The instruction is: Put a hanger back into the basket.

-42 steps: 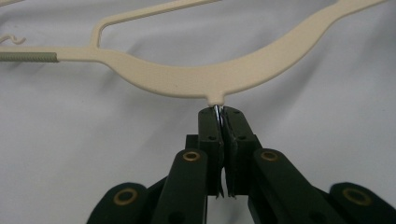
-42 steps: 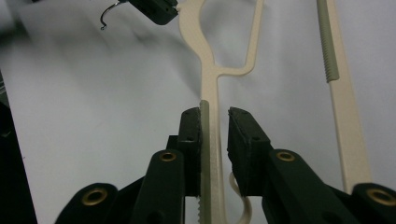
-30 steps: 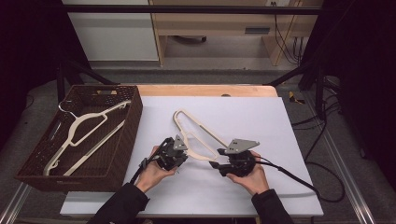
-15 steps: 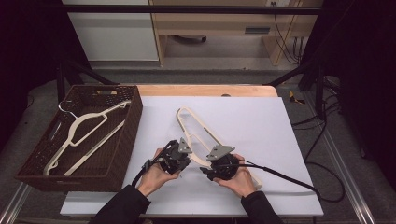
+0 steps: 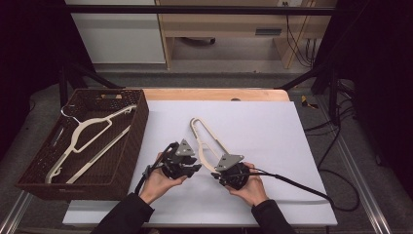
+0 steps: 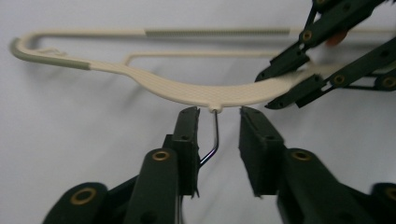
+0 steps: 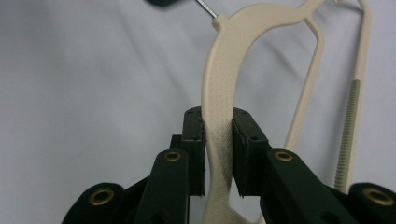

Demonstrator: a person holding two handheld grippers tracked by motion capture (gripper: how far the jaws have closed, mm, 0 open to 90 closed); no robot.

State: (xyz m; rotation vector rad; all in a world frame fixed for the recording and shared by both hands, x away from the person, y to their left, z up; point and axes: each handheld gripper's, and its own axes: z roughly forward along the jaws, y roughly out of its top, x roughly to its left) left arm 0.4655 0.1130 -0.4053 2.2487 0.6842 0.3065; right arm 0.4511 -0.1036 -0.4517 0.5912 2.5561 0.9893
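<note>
A cream plastic hanger (image 5: 207,137) with a metal hook lies on the white table sheet (image 5: 272,131). In the right gripper view, my right gripper (image 7: 218,122) has just been closing and its pads press on one arm of the hanger (image 7: 219,88). From the left gripper view, my left gripper (image 6: 217,115) has just been opening. The hook (image 6: 215,135) stands between its parted jaws, close to the left pad. The hanger (image 6: 196,93) crosses just beyond the tips, and the right gripper (image 6: 274,88) bites it at the upper right. Both grippers (image 5: 196,168) (image 5: 217,171) face each other near the front edge.
A dark wicker basket (image 5: 140,122) stands at the left of the table with two more cream hangers (image 5: 87,141) inside. The right gripper's cable (image 5: 297,184) trails off to the right across the sheet. A wooden table edge (image 5: 214,94) runs along the back.
The right gripper has moved left onto the hanger's arm and closed on it. The left gripper's jaws have parted from the hook and the hand has lifted slightly.
</note>
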